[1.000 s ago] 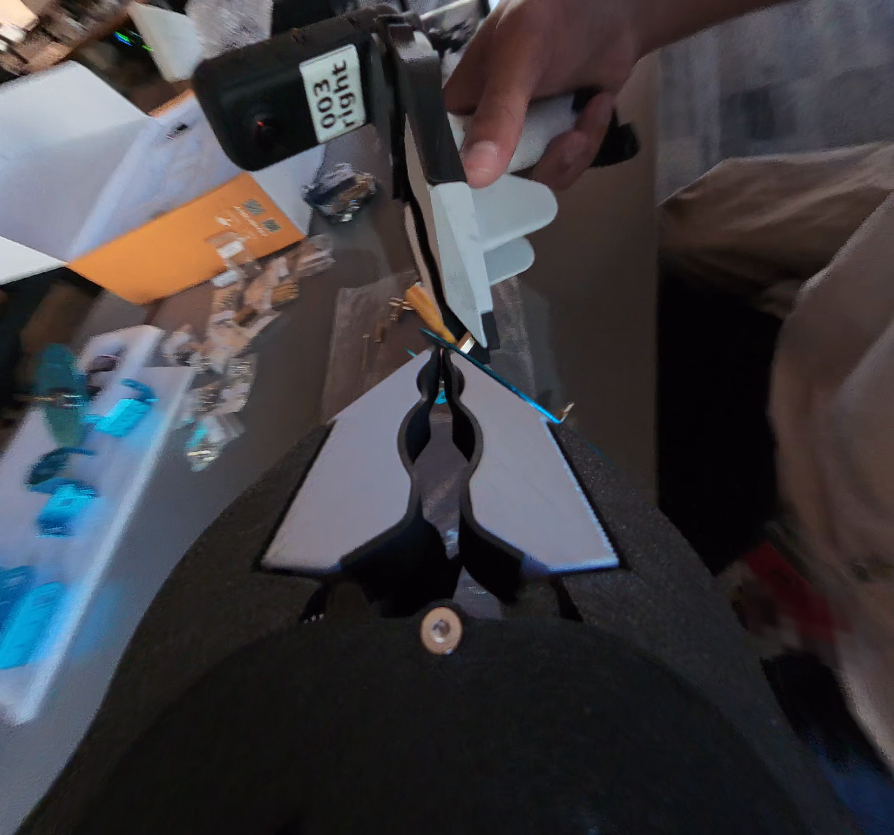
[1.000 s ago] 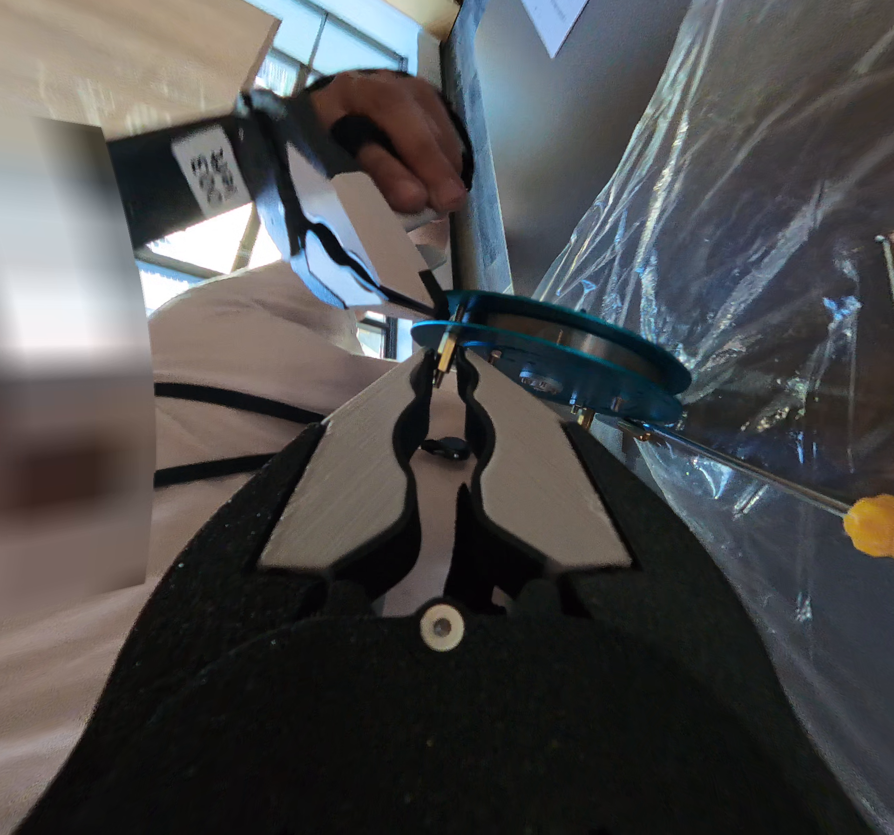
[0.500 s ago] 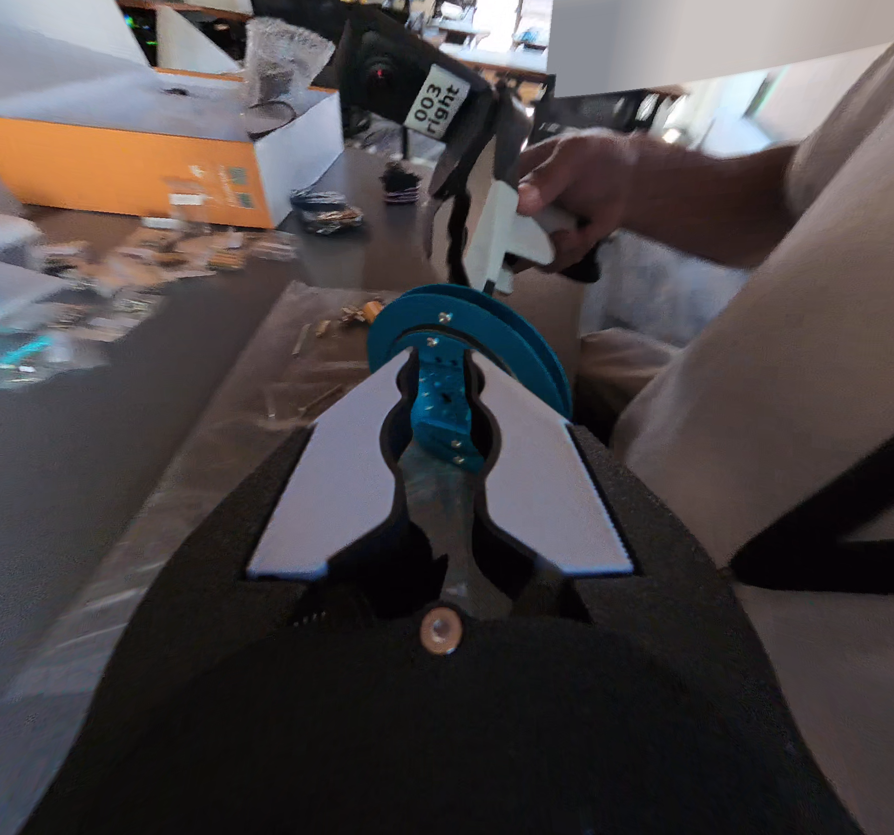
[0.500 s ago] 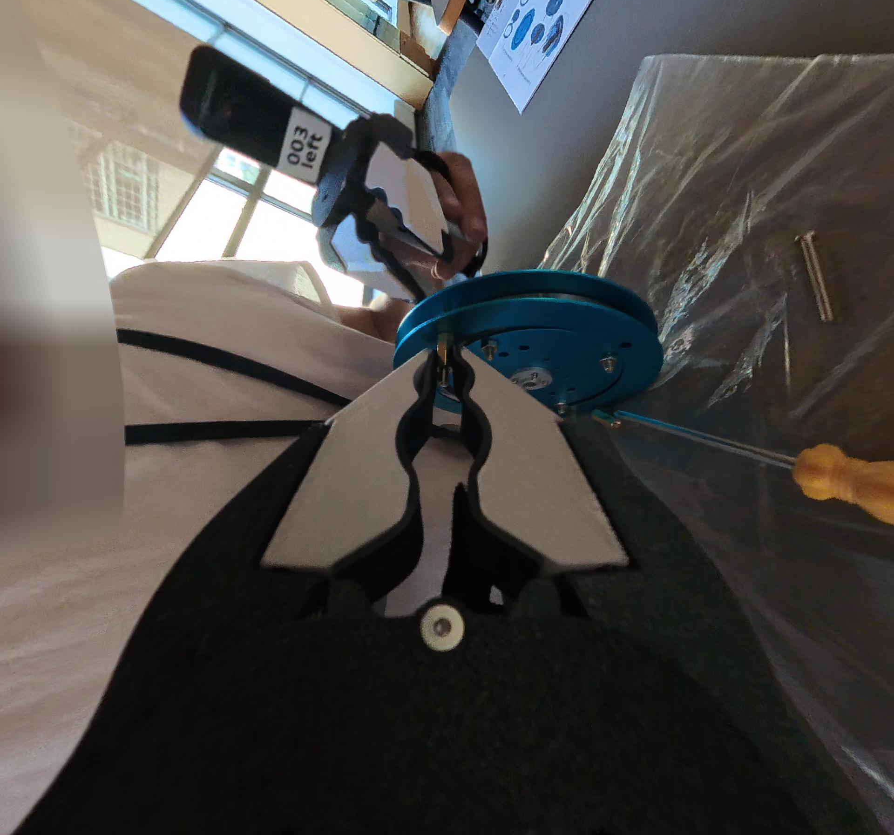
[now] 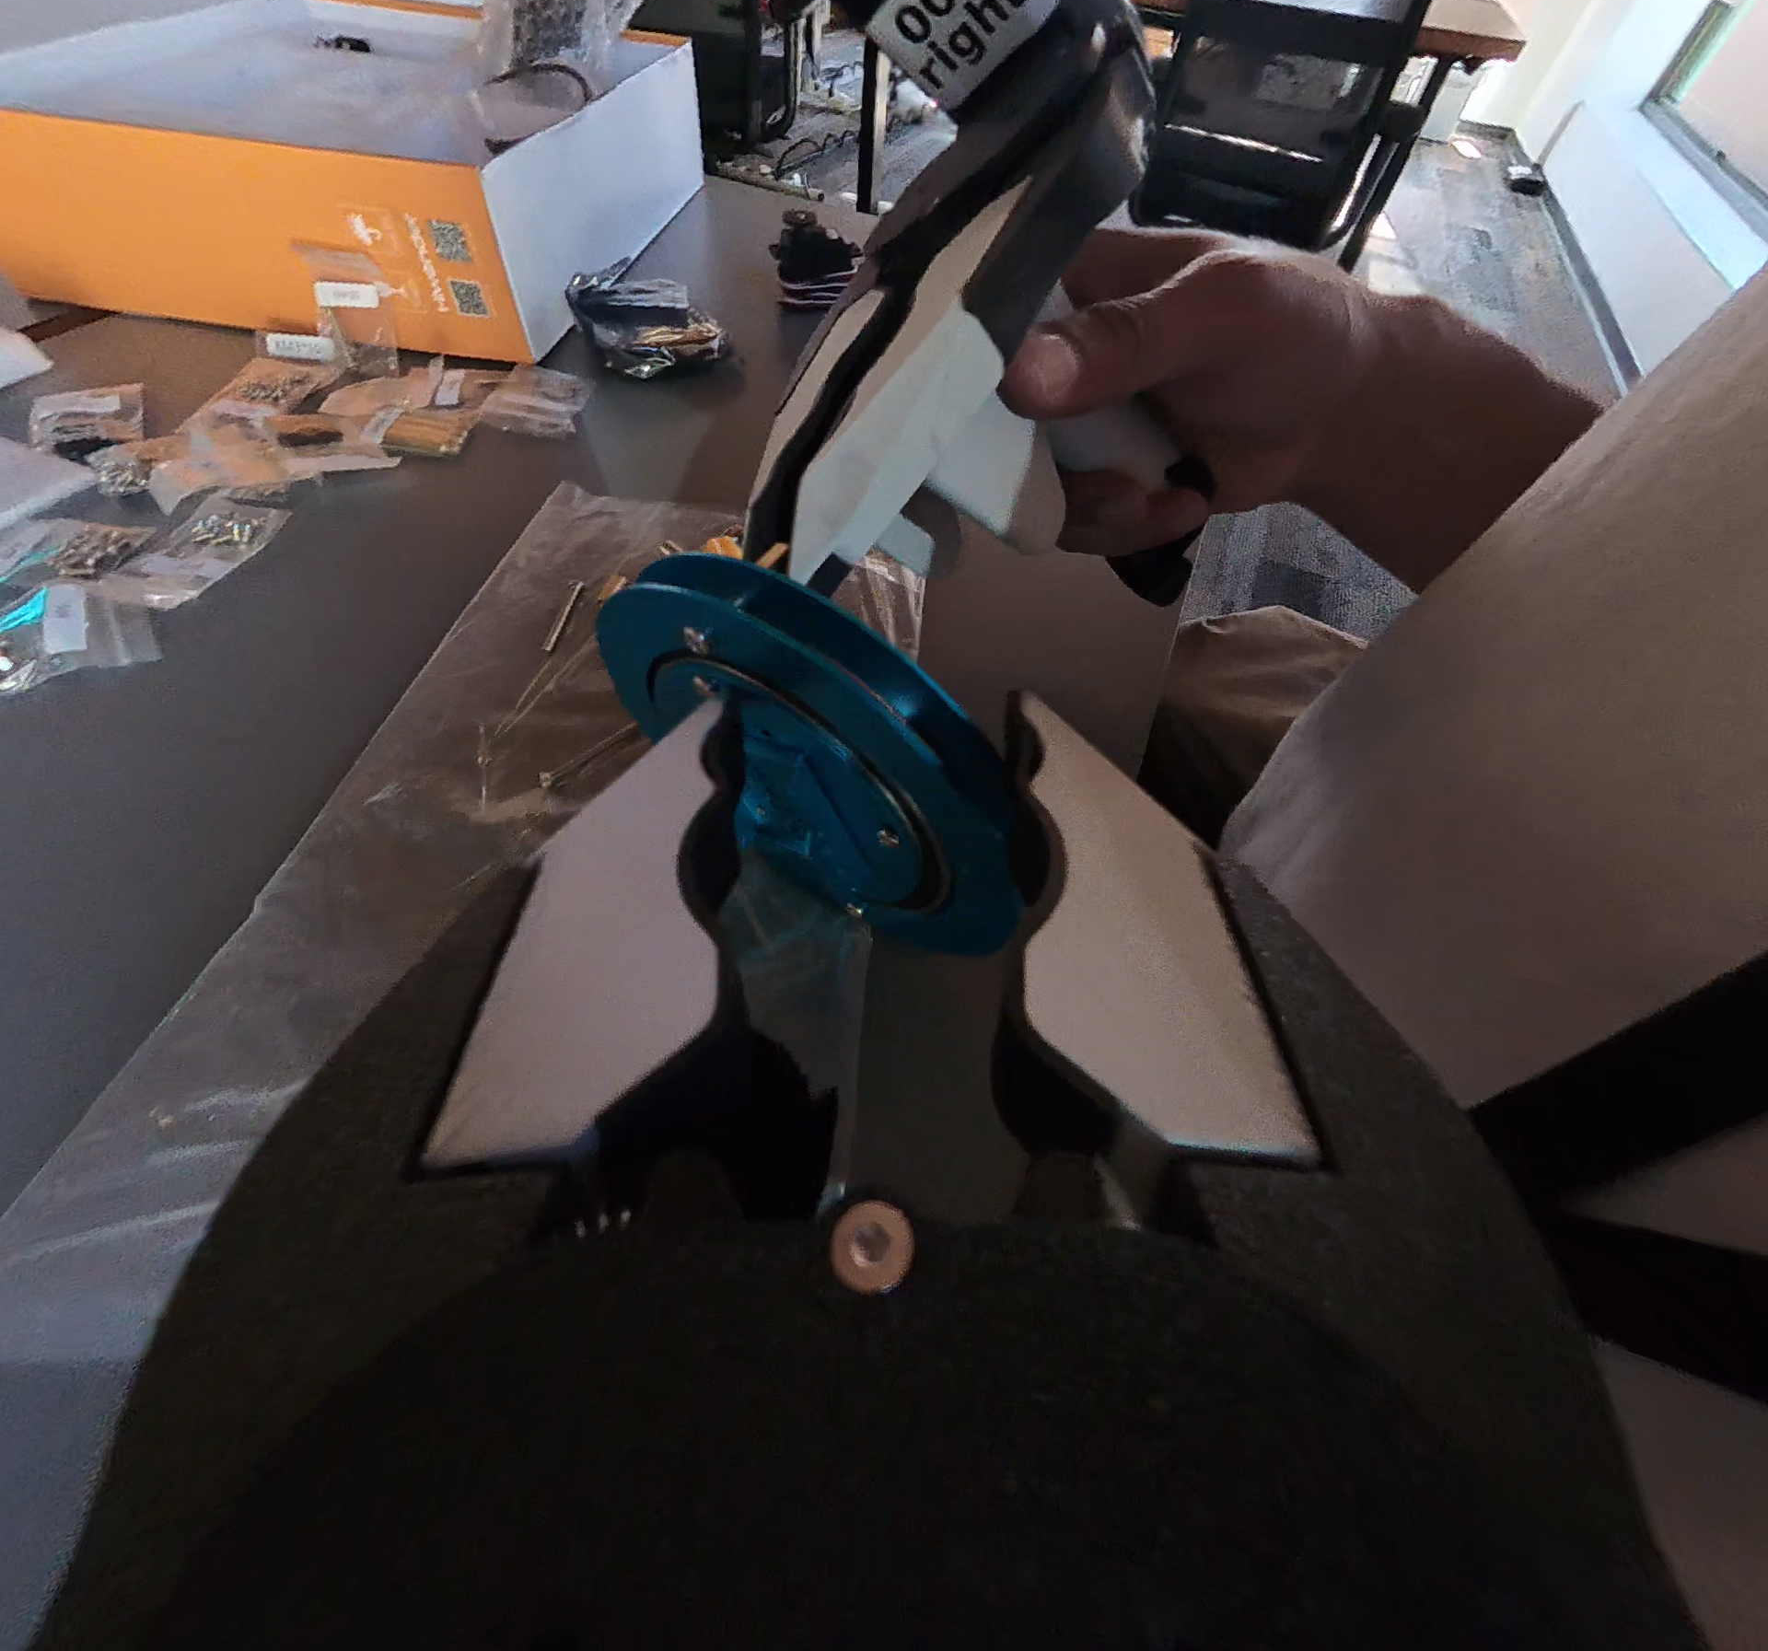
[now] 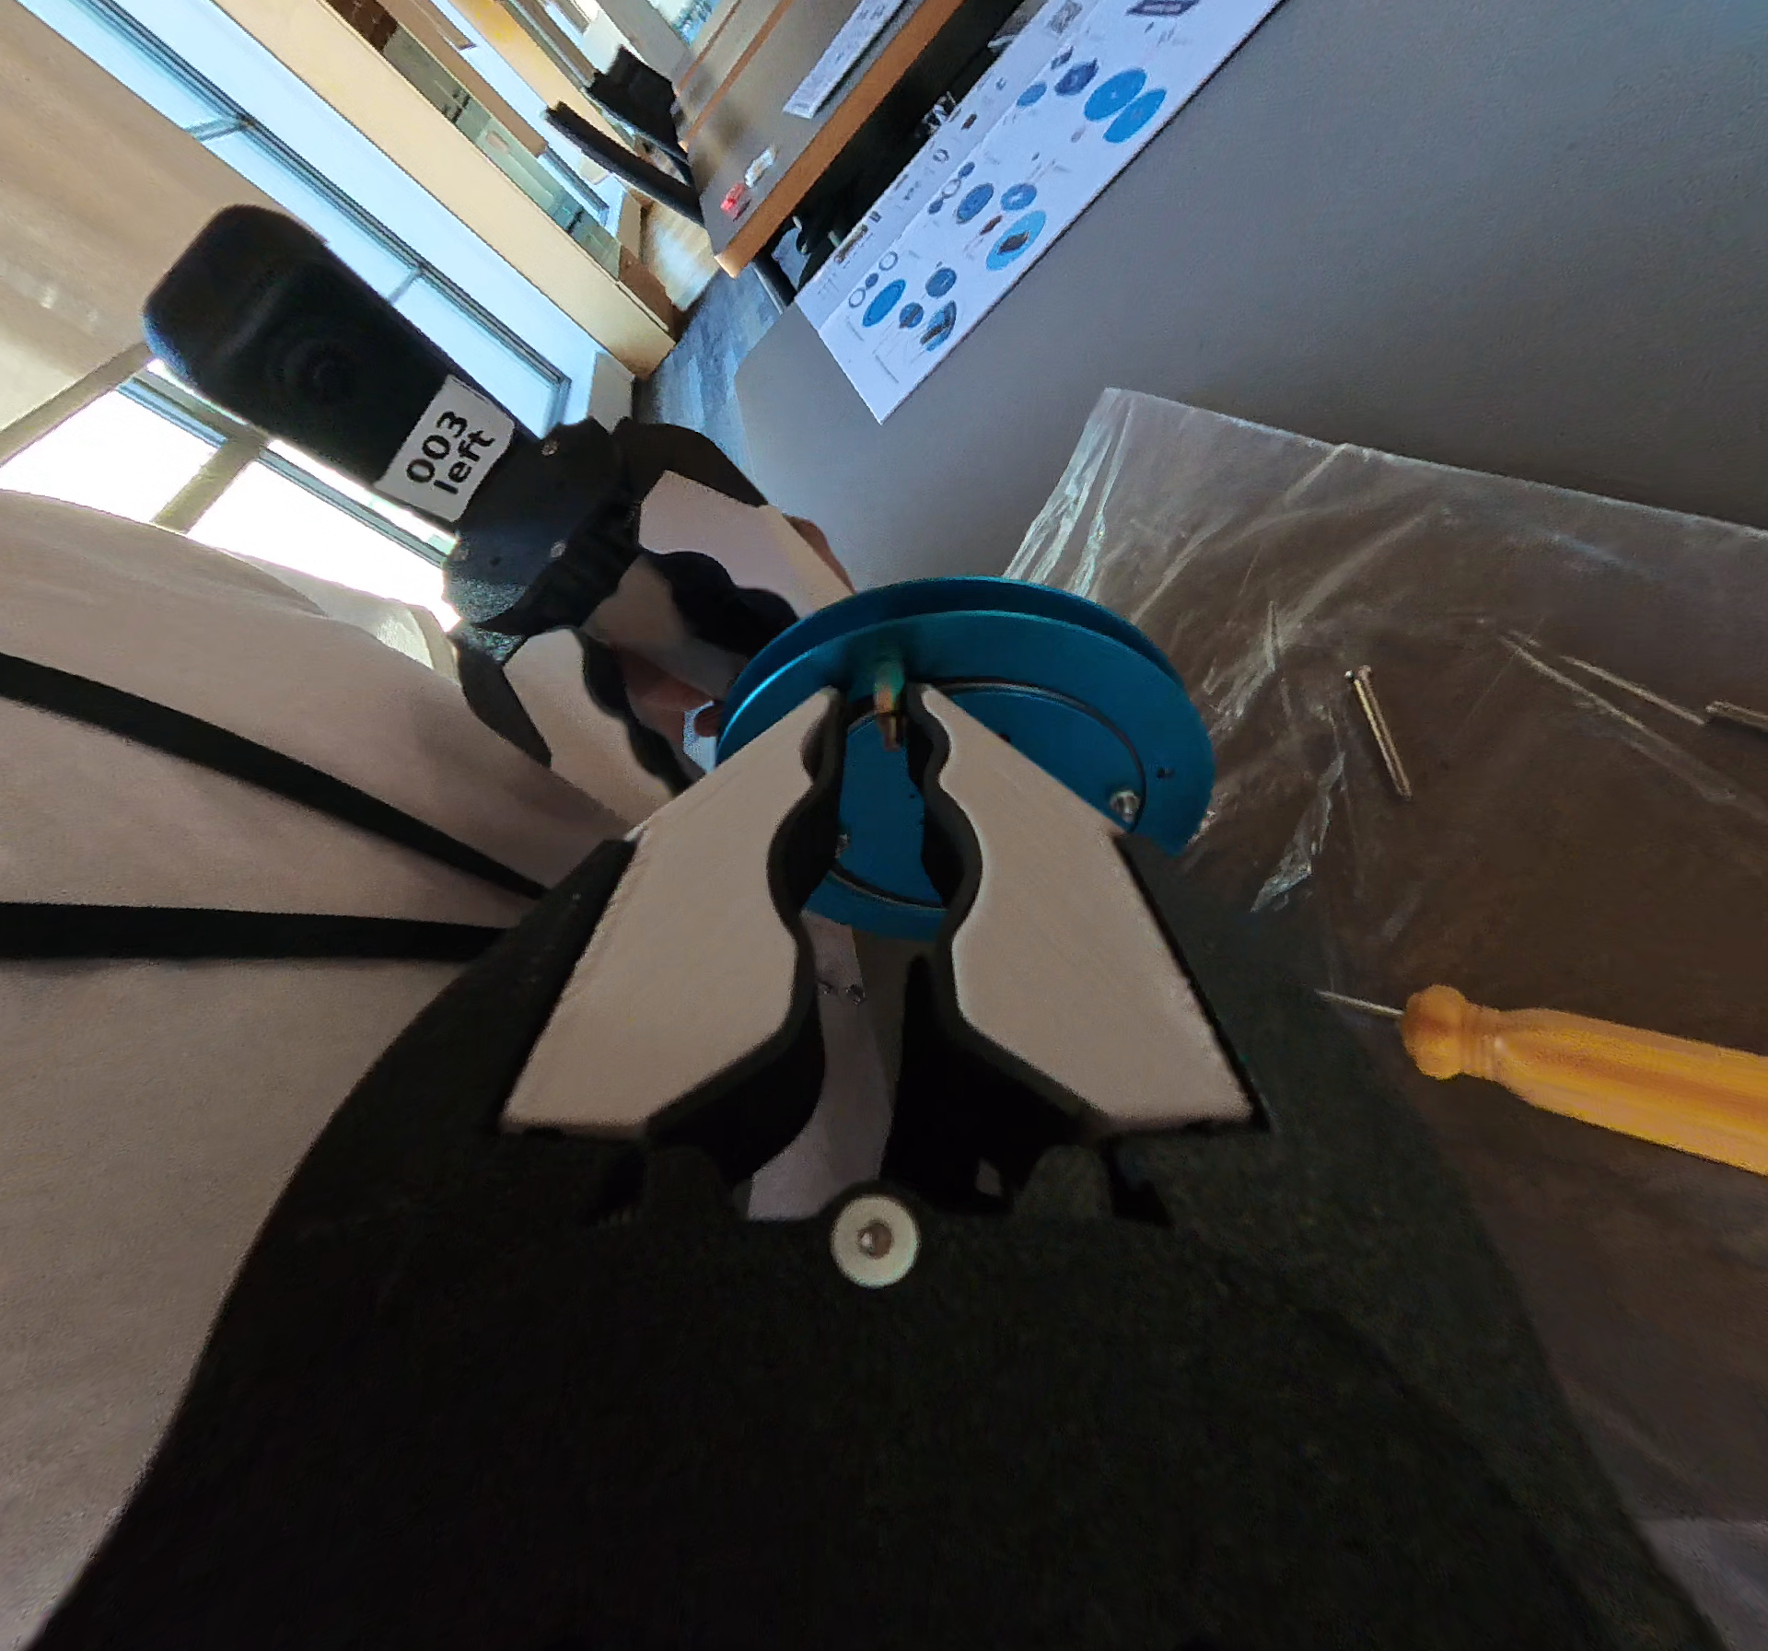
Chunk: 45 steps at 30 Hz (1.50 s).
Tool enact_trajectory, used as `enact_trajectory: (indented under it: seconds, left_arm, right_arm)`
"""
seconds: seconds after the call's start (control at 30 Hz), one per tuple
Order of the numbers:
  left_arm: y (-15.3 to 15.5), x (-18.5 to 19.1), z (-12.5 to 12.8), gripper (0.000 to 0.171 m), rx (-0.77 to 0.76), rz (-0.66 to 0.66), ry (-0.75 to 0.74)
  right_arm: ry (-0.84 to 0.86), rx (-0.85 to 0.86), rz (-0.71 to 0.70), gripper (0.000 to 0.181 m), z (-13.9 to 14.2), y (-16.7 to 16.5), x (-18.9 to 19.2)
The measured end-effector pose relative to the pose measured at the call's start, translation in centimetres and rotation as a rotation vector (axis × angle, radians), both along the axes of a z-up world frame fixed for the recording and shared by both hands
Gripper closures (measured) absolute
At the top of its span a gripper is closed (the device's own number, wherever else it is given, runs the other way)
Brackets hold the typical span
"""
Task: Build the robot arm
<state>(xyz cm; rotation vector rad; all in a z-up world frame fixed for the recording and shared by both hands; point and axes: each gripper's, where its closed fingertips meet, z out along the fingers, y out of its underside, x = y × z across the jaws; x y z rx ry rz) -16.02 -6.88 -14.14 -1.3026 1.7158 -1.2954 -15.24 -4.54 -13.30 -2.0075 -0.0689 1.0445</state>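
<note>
Holding one blue double-flanged pulley wheel (image 5: 813, 744) up off the table (image 5: 239, 744) here, with two grippers on it. The left gripper (image 5: 866, 715) has its jaws spread wide around the wheel's hub side, and I honestly can't tell if the pads are actually touching it. The right gripper (image 6: 875, 696) comes in from the opposite rim, jaws nearly closed, pinching a small brass standoff (image 6: 888, 696) right at the wheel's edge between the two flanges. The wheel's axle line runs roughly from one gripper toward the other. Below lies a clear plastic sheet (image 6: 1435, 648) with one yellow-handled screwdriver (image 6: 1579, 1079) and one long loose screw (image 6: 1378, 730).
</note>
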Motion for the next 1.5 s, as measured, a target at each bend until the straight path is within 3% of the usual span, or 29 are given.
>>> enact_trajectory:
  seconds: [0.1, 0.27, 0.37, 0.47, 0.6, 0.67, 0.8, 0.93, 1.13, 1.2, 1.27, 1.5]
  left_arm:
    - [1.2, -0.8, 0.3, 0.144, 0.009, 0.053, -0.007]
    - [3.8, -1.6, -0.8, 0.156, -0.017, 0.122, 0.049]
    - [5.6, -2.2, -1.9, 0.153, -0.03, 0.122, 0.086]
    - [6.5, -2.5, -2.6, 0.151, -0.096, 0.05, 0.066]
    - [7.0, -2.9, -2.9, 0.153, -0.228, -0.04, 0.092]
    - [7.6, -3.2, -3.2, 0.152, -0.223, -0.044, 0.127]
    - [9.2, -2.9, -3.4, 0.149, -0.246, 0.024, 0.187]
    - [11.4, -3.1, -5.8, 0.14, -0.143, 0.118, 0.317]
    - [12.0, -3.0, -6.6, 0.137, -0.186, 0.118, 0.372]
    - [12.9, -3.2, -6.9, 0.138, -0.132, 0.16, 0.383]
    - [13.6, -3.7, -6.8, 0.137, -0.103, 0.191, 0.385]
    - [11.4, -5.2, -6.3, 0.137, -0.265, 0.143, 0.334]
  right_arm:
    - [0.056, 0.04, -0.005, 0.16, 0.6, 0.0, 0.4]
    - [0.148, 0.155, 0.03, 0.164, 2.1, -0.3, 1.8]
    - [0.035, 0.213, -0.017, 0.154, 0.9, 0.8, 3.7]
    - [-0.191, 0.168, 0.001, 0.149, -3.4, 2.6, 4.5]
    - [-0.174, 0.052, 0.069, 0.149, -5.4, 4.2, 3.6]
    - [-0.129, 0.029, 0.119, 0.162, -5.1, 4.3, 2.9]
    - [-0.202, -0.001, 0.137, 0.164, -5.6, 4.8, 2.9]
    - [-0.079, -0.063, 0.148, 0.168, -5.2, 6.0, 2.8]
    - [-0.06, -0.233, 0.201, 0.168, -7.4, 7.3, 3.3]
    - [-0.052, -0.267, 0.211, 0.176, -7.9, 7.3, 3.5]
    - [-0.062, -0.269, 0.207, 0.175, -8.0, 7.3, 3.7]
    - [-0.198, -0.138, 0.16, 0.152, -6.5, 5.6, 3.7]
